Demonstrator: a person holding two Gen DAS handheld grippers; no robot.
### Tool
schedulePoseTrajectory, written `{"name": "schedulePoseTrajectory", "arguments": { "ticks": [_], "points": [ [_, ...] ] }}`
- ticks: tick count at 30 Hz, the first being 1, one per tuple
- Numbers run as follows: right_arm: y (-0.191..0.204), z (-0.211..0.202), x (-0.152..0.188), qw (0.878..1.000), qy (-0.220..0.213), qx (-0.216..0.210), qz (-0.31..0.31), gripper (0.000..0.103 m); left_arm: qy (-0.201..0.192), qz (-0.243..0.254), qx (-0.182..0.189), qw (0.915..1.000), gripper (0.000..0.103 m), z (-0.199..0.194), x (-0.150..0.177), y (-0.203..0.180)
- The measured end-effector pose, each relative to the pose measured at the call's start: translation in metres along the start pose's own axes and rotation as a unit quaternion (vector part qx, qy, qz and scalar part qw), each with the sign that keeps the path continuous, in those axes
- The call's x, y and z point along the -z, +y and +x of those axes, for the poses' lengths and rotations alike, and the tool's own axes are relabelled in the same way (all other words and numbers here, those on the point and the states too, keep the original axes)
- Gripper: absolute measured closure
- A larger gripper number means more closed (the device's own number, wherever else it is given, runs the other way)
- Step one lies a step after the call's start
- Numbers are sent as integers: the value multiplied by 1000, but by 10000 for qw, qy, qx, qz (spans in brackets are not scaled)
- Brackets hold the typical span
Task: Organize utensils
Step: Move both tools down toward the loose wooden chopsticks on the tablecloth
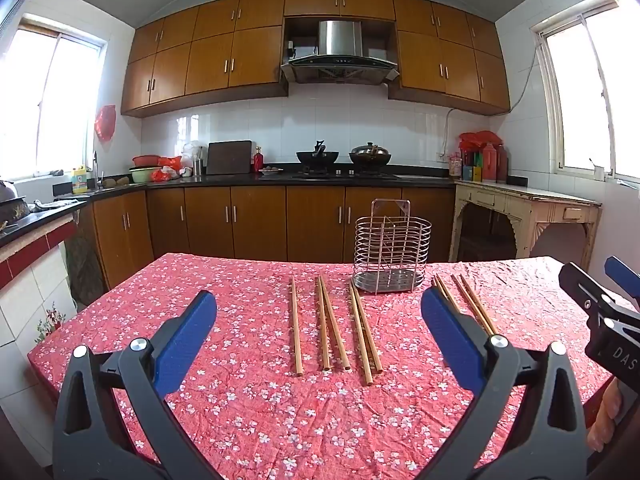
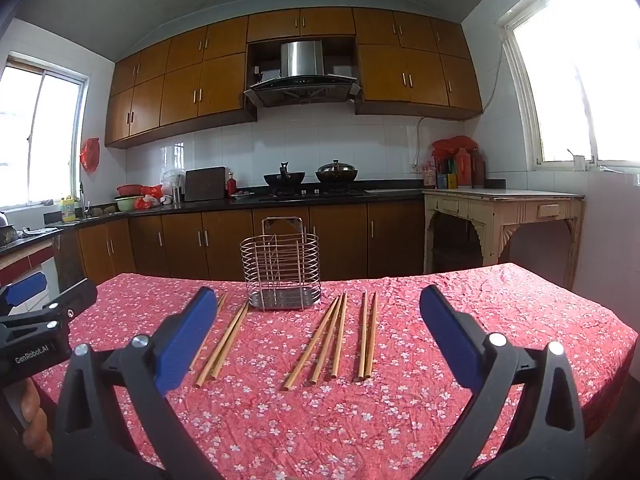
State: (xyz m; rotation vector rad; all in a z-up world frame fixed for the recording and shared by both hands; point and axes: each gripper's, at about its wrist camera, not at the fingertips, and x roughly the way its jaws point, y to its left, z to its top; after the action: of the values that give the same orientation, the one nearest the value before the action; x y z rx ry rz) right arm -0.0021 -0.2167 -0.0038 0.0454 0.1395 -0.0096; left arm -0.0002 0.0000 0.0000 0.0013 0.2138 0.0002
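1. The wire caddy [image 1: 393,246] is a rounded basket of thin, pale metal rings on a perforated steel base, standing upright on the tabletop [image 1: 248,400], which wears a crinkled red cloth printed with small white blossoms.
2. The chopsticks [image 1: 326,326] are slim, straight sticks of light wood lying flat on the cloth just in front of the wire caddy and to either side of its base, in loose pairs with one single stick farthest from it on the left.
3. A further pair of chopsticks [image 2: 368,336] lies to the right of the wire caddy, roughly parallel.
4. The left gripper [image 1: 319,316] has matte black arms with ribbed blue pads; its jaws stand wide apart and hold nothing, hovering on the near side of the wire caddy.
5. The right gripper [image 2: 319,314] is of the same build, likewise spread wide and empty, also on the near side of the wire caddy.
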Motion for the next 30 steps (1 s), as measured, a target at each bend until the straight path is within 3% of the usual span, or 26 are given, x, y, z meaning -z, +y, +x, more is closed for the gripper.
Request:
{"name": "schedulePoseTrajectory", "arguments": {
  "ticks": [21, 25, 30],
  "points": [
    [-5, 9, 6, 10000, 82, 2, 2, 4, 97, -5, -42, 9999, 2, 4, 5, 2],
    [-10, 26, 10, 9992, 380, 67, 97, 4, 419, -154, -132, 9989, 2, 27, 12, 9],
    [-31, 65, 18, 9920, 1136, 400, 386, 8, 1093, -402, -375, 9925, 2, 60, 23, 30]
  ]
}}
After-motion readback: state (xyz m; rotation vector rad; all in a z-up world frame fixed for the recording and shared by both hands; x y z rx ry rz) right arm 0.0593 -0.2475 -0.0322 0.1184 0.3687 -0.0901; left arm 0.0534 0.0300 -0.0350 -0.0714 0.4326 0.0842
